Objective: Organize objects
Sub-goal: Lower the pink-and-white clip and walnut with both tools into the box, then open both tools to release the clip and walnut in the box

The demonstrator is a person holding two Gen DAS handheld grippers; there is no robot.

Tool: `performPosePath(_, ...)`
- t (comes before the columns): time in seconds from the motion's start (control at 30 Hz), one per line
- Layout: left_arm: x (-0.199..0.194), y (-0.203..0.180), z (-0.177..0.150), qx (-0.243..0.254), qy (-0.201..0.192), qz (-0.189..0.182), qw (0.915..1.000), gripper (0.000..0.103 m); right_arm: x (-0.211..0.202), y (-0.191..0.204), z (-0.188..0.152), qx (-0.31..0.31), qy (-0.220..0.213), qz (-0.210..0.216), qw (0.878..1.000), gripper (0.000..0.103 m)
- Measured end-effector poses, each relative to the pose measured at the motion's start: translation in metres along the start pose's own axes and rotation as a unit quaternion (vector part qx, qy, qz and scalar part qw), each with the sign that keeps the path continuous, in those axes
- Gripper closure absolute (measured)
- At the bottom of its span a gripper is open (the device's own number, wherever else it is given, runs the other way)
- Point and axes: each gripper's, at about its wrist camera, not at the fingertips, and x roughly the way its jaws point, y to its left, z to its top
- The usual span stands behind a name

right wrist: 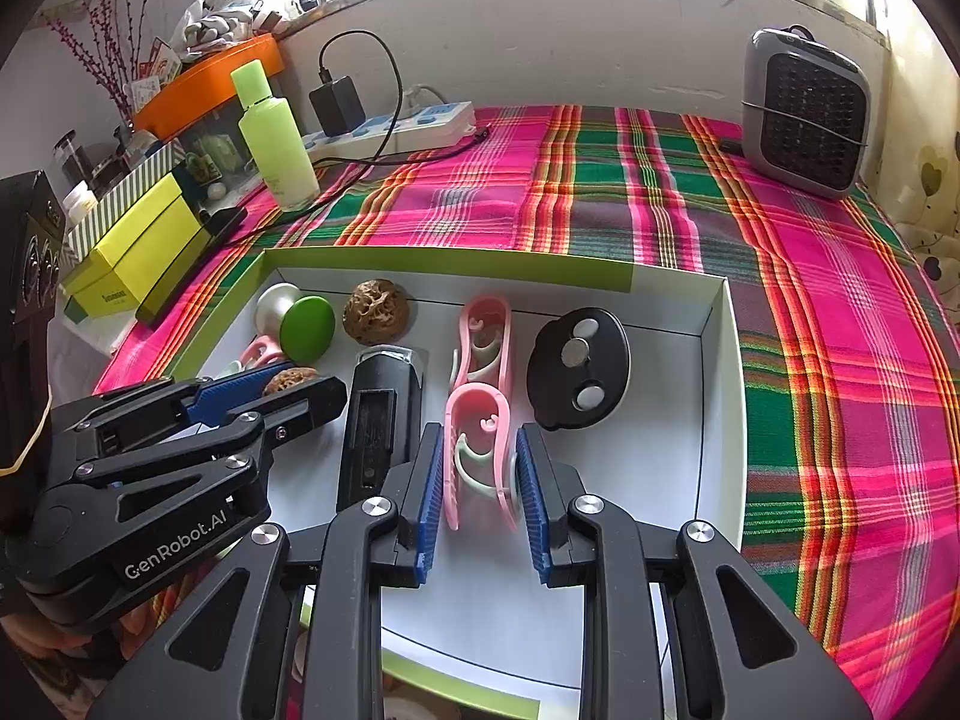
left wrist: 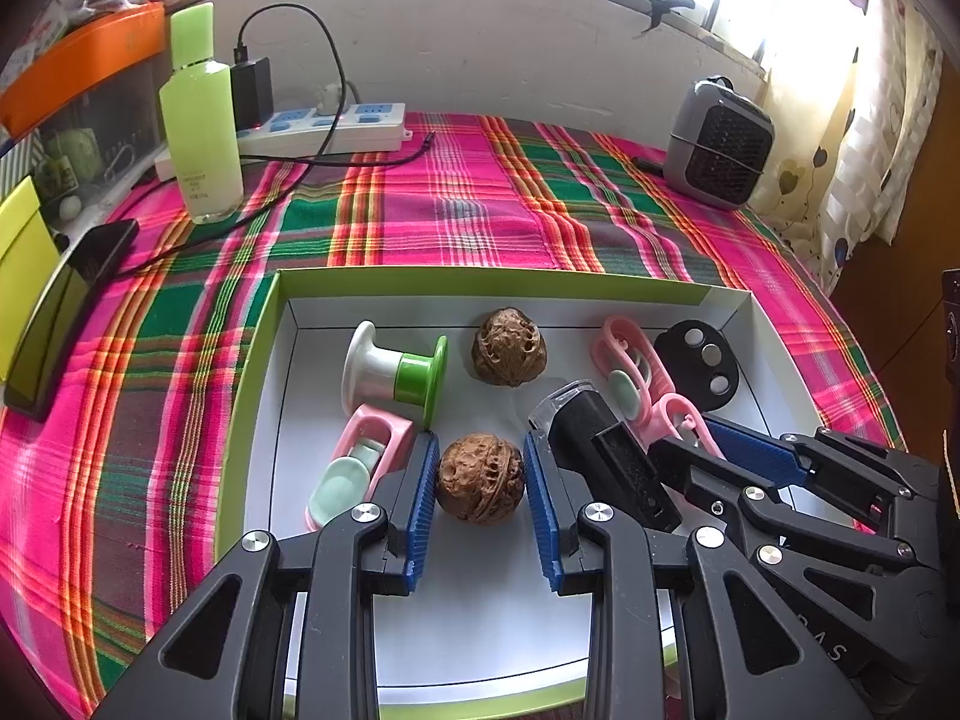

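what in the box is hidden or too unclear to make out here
- Near walnut: right wrist view, mostly hidden by the left claw.
- Bottle label: left wrist view, print too small.
- Box near wall: both views, cut off behind the claws.

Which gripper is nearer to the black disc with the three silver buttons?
Right. The right gripper straddles a pink clip just beside the black disc; the left gripper brackets a walnut farther off.
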Motion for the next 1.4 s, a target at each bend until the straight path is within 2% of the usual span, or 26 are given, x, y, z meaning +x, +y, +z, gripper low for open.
performPosePath(0.33, -0.001, 0.001, -0.002, 0.002, -0.001, 0.001, 1.0, 0.075, 0.0, 0.001, -0.001, -0.003, 0.0, -0.005, 1.0, 0.078)
performPosePath(0.5, -0.003, 0.0, -0.003, 0.001, -0.003, 0.0, 1.0, 0.071, -0.002, 0.002, -0.001, -0.003, -0.002, -0.005, 1.0, 0.074)
performPosePath(0.57, -0.004, 0.0, -0.004, 0.002, -0.003, 0.0, 1.0, 0.069, -0.004, 0.002, -0.001, -0.002, -0.005, -0.006, 1.0, 0.068)
performPosePath(0.63, -0.005, 0.0, -0.004, 0.0, -0.004, 0.0, 1.0, 0.067, -0.005, 0.002, -0.001, -0.002, -0.007, -0.006, 1.0, 0.068)
performPosePath(1.4, -0.036, -0.003, -0.016, 0.0, -0.027, -0.002, 0.9996, 0.064, -0.031, 0.008, -0.014, 0.006, -0.029, -0.018, 0.999, 0.067)
